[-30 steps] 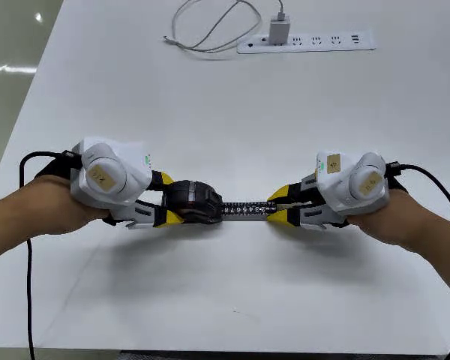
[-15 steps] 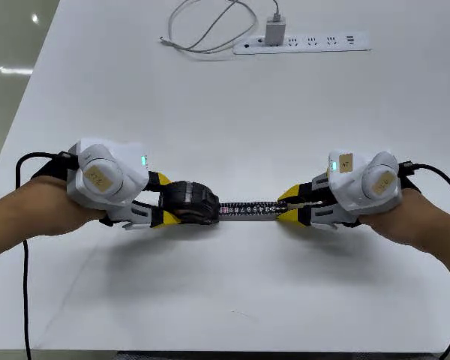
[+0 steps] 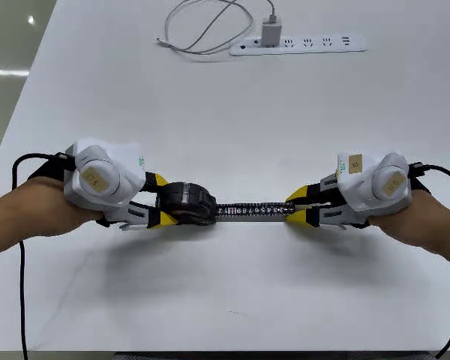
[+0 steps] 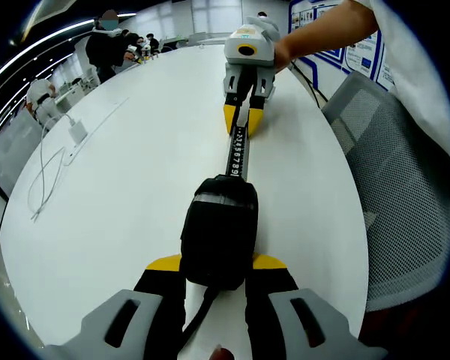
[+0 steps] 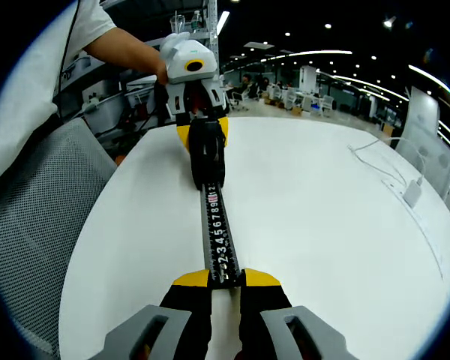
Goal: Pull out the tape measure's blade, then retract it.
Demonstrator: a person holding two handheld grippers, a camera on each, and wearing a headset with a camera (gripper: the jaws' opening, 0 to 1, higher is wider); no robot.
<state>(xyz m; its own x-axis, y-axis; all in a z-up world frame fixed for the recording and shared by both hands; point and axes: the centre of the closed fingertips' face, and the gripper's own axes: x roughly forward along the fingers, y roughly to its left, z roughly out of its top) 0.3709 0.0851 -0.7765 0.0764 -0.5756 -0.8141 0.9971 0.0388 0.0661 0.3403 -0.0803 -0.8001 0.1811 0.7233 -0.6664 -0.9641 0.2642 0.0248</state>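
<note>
Centre-left of the head view, the left claw [image 3: 165,200] clamps the black tape measure [image 3: 187,202] on the white table [image 3: 232,112]. Centre-right, the right claw [image 3: 295,207] pinches the tip of the drawn-out blade [image 3: 251,210].

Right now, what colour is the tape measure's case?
Black. It shows best in the left gripper view, where the case sits between yellow-tipped jaws.

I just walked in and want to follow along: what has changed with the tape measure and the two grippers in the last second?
The right gripper, shut on the tip of the blade, has moved away from the left gripper, so more blade is pulled out. The left gripper stays shut on the tape measure case, which rests on the table where it was. Nothing was let go.
</note>
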